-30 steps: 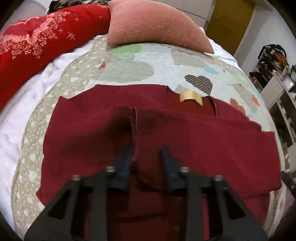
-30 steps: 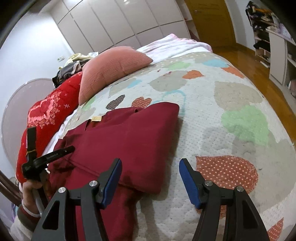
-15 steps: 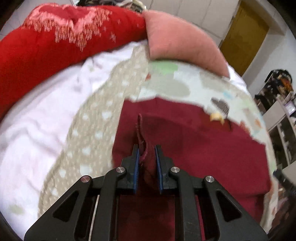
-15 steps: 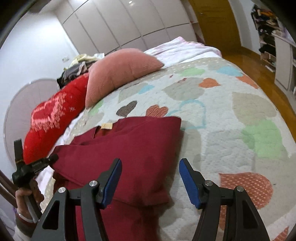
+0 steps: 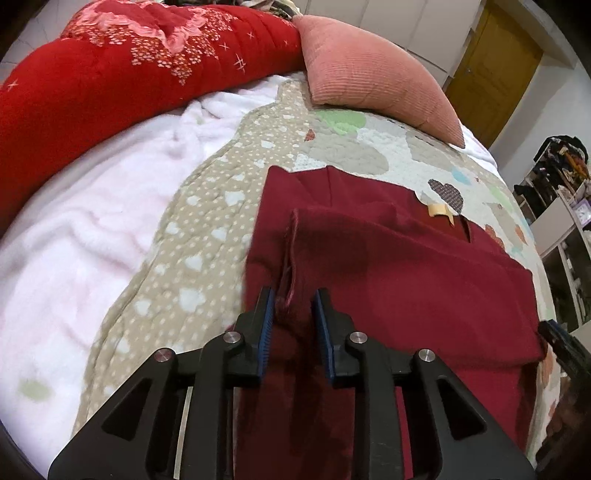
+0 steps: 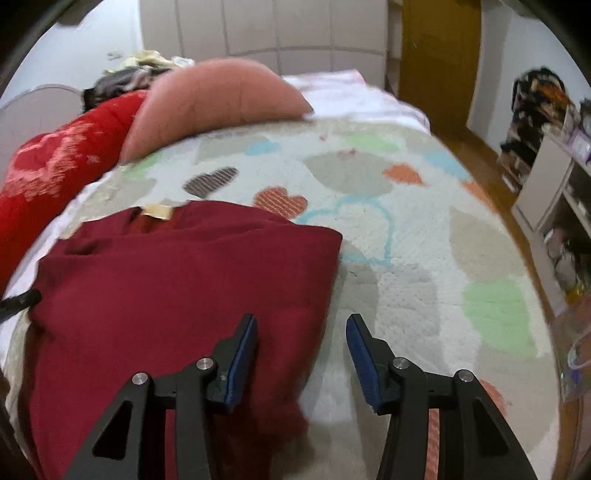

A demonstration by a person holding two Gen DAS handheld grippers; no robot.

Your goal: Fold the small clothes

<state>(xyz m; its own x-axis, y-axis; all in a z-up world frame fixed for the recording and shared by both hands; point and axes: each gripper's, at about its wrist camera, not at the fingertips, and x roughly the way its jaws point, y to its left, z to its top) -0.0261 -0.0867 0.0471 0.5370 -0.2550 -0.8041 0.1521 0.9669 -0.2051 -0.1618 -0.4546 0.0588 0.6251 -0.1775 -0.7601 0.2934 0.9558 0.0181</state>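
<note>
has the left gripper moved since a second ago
Yes. The left gripper, shut on the maroon garment, has carried its edge leftward, away from the tan label.

Dark red garment point(image 5: 406, 269) part-folded on quilt, tan label showing.

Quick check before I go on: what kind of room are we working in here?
Most likely a bedroom. The dark red garment lies on a heart-patterned quilt covering a bed, with a pink pillow at its head and pale wardrobe doors behind it.
</note>
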